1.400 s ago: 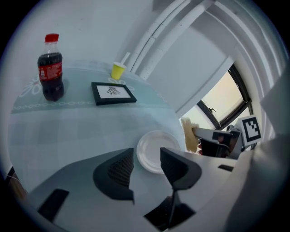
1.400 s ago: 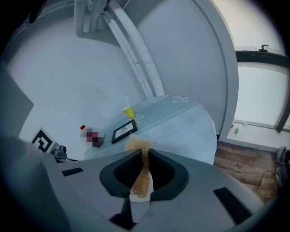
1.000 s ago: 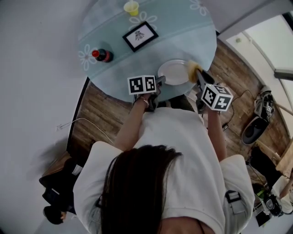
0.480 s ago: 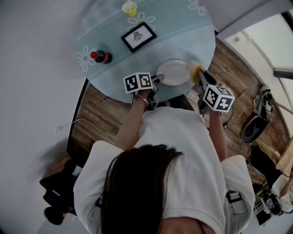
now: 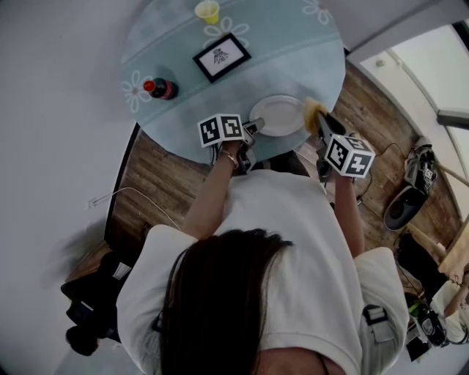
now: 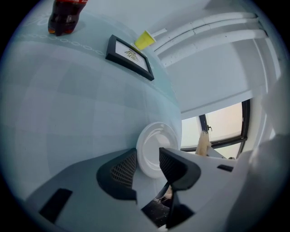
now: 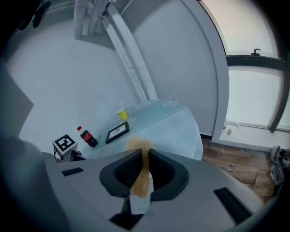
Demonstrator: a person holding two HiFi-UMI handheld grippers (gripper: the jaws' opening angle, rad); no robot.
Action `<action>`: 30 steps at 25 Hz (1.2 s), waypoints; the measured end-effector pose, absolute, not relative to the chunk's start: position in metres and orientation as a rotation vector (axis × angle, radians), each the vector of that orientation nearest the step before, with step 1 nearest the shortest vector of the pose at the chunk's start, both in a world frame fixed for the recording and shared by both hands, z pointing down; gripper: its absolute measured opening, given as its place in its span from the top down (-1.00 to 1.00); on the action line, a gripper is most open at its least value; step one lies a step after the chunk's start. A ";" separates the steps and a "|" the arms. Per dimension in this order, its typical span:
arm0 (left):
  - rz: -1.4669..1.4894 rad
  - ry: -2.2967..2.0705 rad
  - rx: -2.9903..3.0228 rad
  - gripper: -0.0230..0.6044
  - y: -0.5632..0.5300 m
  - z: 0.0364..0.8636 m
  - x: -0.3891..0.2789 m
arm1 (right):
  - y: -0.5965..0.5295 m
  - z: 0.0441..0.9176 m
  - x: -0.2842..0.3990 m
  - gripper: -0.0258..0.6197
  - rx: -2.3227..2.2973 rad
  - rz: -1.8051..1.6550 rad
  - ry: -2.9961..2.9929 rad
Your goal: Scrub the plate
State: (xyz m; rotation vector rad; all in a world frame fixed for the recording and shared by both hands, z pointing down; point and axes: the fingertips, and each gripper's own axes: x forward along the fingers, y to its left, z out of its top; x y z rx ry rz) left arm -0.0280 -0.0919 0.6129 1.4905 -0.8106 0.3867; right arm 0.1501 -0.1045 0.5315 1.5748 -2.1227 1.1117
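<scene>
A white plate (image 5: 280, 115) lies at the near edge of the round pale-blue table (image 5: 293, 44). My left gripper (image 5: 254, 127) is at the plate's near left rim. In the left gripper view its jaws have just been closing and stand apart, with the rim of the plate (image 6: 156, 140) between them; I see no pad pressing on it. My right gripper (image 5: 320, 121) hovers just right of the plate, shut on a tan sponge (image 5: 315, 110). In the right gripper view the sponge (image 7: 141, 179) is pinched upright between the pads, its tuft sticking out past the tips.
Farther back on the table stand a cola bottle (image 5: 163, 88), a black-framed picture (image 5: 220, 56) and a yellow cup (image 5: 208, 11). Wooden floor (image 5: 381, 102) surrounds the table, with shoes (image 5: 410, 205) and cables at the right. The person's body fills the lower part of the head view.
The left gripper has rolled and shifted slightly left at the plate's rim. The right gripper and its sponge have stayed in place, and so has the plate.
</scene>
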 end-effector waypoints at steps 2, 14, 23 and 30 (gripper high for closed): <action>0.389 -0.813 1.483 0.43 -0.092 0.613 -0.028 | -0.104 0.533 0.150 0.74 1.571 1.121 -2.117; 0.293 -0.873 1.371 0.78 -0.091 0.623 -0.037 | -0.103 0.543 0.152 0.74 1.552 1.112 -2.070; 0.310 -0.901 1.364 0.78 -0.091 0.623 -0.037 | -0.114 0.567 0.148 0.74 1.494 0.916 -1.960; 0.277 -0.879 1.331 0.78 -0.090 0.623 -0.037 | -0.116 0.596 0.143 0.74 1.443 0.840 -1.825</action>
